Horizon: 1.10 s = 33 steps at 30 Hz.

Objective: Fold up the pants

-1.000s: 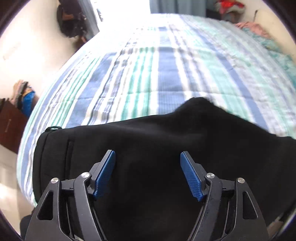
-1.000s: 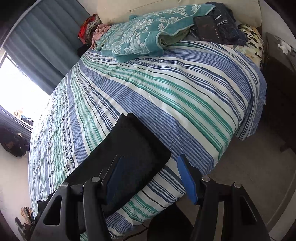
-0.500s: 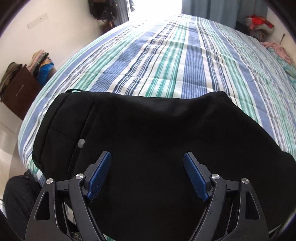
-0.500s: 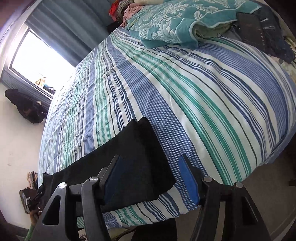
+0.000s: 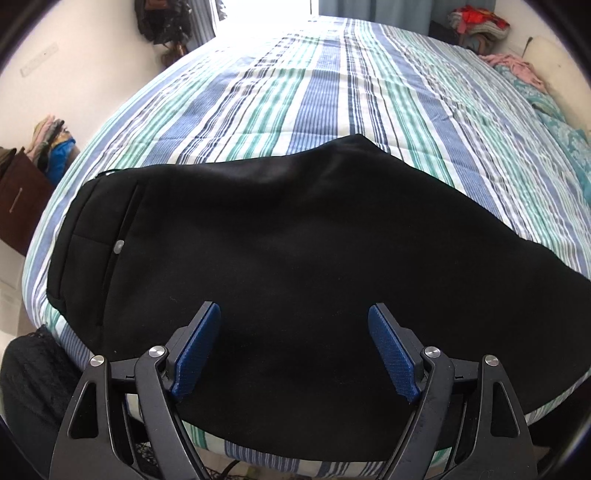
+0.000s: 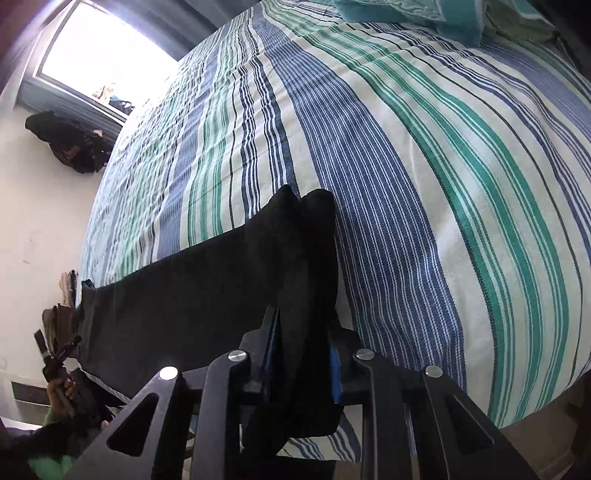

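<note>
Tongs first: my right tongs [image 6: 301, 354] have just been closing and now pinch the cuff end of the black pants [image 6: 207, 280], the dark fabric bunched between the blue pads near the bed's near edge. My left tongs [image 5: 294, 347] have just been opening and stand wide apart over the seat of the pants [image 5: 295, 258], pads clear of the cloth, holding nothing. The pants lie along the near edge of the bed with the striped bedspread [image 5: 332, 110], waistband and a small pale button [image 5: 119, 246] toward the left in the left wrist view, legs running off to the right. In the right wrist view the two legs appear stacked one on the other, so I judge the lengthwise fold done. What remains, as I read it, is carrying the cuffs over toward the waistband and then perhaps one more fold. A teal blanket [image 6: 406, 14] lies at the far end, well apart from the work.
</note>
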Available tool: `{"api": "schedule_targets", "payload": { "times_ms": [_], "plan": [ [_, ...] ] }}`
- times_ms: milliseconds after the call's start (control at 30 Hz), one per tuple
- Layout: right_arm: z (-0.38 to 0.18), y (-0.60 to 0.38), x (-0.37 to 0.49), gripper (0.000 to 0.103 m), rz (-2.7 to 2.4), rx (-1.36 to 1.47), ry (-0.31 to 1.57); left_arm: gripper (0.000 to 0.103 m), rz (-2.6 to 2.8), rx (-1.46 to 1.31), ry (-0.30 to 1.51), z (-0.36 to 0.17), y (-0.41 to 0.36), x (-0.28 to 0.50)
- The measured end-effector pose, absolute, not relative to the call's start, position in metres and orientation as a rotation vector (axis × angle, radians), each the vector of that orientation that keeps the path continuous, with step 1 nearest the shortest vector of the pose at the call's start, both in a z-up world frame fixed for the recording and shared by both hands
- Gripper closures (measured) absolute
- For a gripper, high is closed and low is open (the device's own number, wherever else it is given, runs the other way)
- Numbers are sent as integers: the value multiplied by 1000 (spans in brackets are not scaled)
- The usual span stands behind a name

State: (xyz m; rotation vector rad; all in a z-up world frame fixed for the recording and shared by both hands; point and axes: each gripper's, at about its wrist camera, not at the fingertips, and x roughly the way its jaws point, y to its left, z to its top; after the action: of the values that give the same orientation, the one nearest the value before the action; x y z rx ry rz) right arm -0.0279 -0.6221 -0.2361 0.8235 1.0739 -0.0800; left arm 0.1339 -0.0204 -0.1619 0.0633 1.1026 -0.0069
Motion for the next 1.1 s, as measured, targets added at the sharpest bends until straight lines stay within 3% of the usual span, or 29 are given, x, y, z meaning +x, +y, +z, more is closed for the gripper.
{"api": "schedule_targets", "payload": {
  "times_ms": [233,467,700,867,933,1000,1100],
  "plan": [
    [-187,-590,-49,89,64,1046,772,19,-45,51,1064,-153,-22,128],
    [-131,-479,-8,89,355,1169,598,19,-64,16,1067,-164,-11,118],
    [-140,-322,80,88,522,1192,634,19,-75,-56,1031,-163,21,107],
    [-164,-206,135,87,461,983,780,19,-88,-112,1021,-162,36,107],
    [-176,-167,150,73,409,862,868,19,-102,-137,1026,-162,38,107],
    [-186,-143,157,38,367,750,967,19,-123,-163,1025,-161,40,106],
    [-169,-140,145,33,330,620,943,19,-181,-195,1011,-154,37,102]
  ]
}}
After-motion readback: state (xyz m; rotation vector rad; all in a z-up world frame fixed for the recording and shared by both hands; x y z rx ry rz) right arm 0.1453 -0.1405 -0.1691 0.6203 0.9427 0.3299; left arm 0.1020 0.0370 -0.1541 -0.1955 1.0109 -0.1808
